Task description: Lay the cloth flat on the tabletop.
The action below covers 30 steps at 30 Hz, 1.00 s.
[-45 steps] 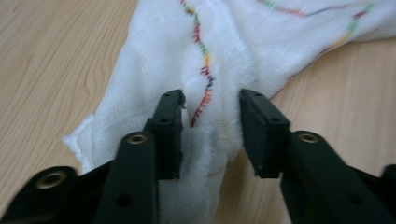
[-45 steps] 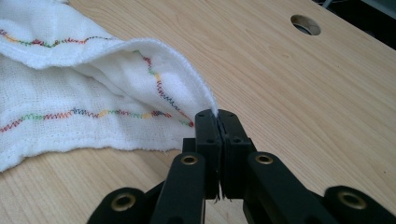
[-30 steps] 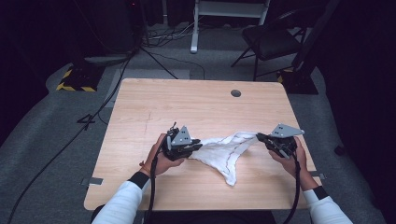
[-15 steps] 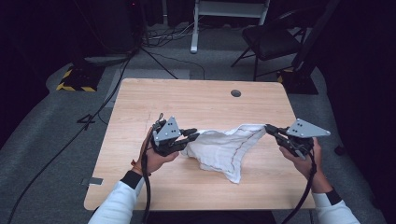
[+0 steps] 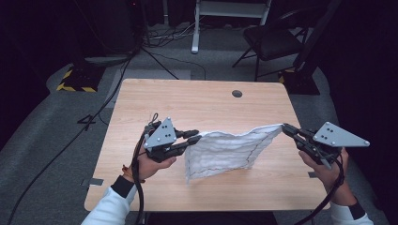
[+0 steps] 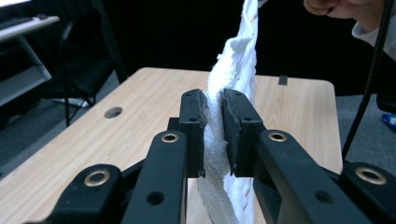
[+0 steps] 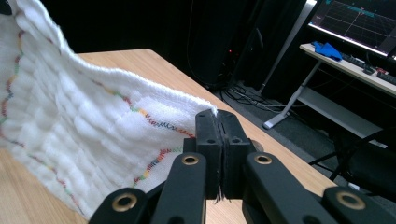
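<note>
A white quilted cloth (image 5: 225,151) with coloured stitching hangs stretched between my two grippers above the wooden table (image 5: 197,101). My left gripper (image 5: 195,137) is shut on the cloth's left corner; in the left gripper view the fabric (image 6: 231,84) is pinched between the black pads (image 6: 194,130) and rises beyond them. My right gripper (image 5: 286,130) is shut on the cloth's right corner; in the right gripper view the cloth (image 7: 74,126) spreads away to the left from the closed pads (image 7: 208,140). The cloth's lower edge droops toward the table.
A round cable hole (image 5: 237,93) sits near the table's far edge. Beyond the table stand a black chair (image 5: 277,40), a white desk frame (image 5: 230,9) and floor cables (image 5: 112,79). A monitor (image 7: 359,21) stands on a side desk in the right gripper view.
Both grippers have risen and moved apart, lifting the cloth off the table and pulling it from a crumpled heap into a spread sheet.
</note>
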Available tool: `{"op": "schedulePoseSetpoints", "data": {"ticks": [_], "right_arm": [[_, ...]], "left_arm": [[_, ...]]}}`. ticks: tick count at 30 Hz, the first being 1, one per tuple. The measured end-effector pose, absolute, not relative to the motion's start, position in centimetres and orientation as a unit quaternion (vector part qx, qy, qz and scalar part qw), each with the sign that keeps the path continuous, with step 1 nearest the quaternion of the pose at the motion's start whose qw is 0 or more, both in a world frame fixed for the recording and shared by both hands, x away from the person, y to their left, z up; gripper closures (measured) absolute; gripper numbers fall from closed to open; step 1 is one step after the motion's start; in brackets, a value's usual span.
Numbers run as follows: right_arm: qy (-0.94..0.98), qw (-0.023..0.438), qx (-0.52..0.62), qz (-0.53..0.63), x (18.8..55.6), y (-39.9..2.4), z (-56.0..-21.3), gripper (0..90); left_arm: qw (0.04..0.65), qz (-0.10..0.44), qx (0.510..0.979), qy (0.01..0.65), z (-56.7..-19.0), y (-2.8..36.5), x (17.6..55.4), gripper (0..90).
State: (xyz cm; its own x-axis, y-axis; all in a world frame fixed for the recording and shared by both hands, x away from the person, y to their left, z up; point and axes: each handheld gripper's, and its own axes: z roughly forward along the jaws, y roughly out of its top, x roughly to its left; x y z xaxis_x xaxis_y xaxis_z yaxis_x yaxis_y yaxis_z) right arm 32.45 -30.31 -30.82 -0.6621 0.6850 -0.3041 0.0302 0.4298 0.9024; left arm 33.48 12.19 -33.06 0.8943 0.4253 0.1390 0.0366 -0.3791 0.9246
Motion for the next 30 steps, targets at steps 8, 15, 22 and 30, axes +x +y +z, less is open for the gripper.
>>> {"op": "schedulePoseSetpoints", "data": {"ticks": [8, 15, 22, 30], "right_arm": [[0.787, 0.329, 0.252, 0.457, 35.9, -29.3, -32.5, 88.7], [0.811, 0.303, 0.292, 0.406, 43.8, -27.3, -36.4, 88.6], [0.821, 0.276, 0.321, 0.384, 49.5, -25.8, -39.0, 88.6], [0.832, 0.286, 0.33, 0.343, 52.8, -24.1, -40.6, 87.6]], "left_arm": [[0.511, 0.152, 0.822, 0.2, -36.7, 11.7, 38.5, 78.4], [0.477, 0.147, 0.825, 0.264, -40.5, 12.0, 45.2, 78.5], [0.457, 0.155, 0.82, 0.308, -42.4, 12.0, 49.5, 78.8], [0.434, 0.164, 0.816, 0.345, -44.0, 12.1, 52.2, 83.4]]}}
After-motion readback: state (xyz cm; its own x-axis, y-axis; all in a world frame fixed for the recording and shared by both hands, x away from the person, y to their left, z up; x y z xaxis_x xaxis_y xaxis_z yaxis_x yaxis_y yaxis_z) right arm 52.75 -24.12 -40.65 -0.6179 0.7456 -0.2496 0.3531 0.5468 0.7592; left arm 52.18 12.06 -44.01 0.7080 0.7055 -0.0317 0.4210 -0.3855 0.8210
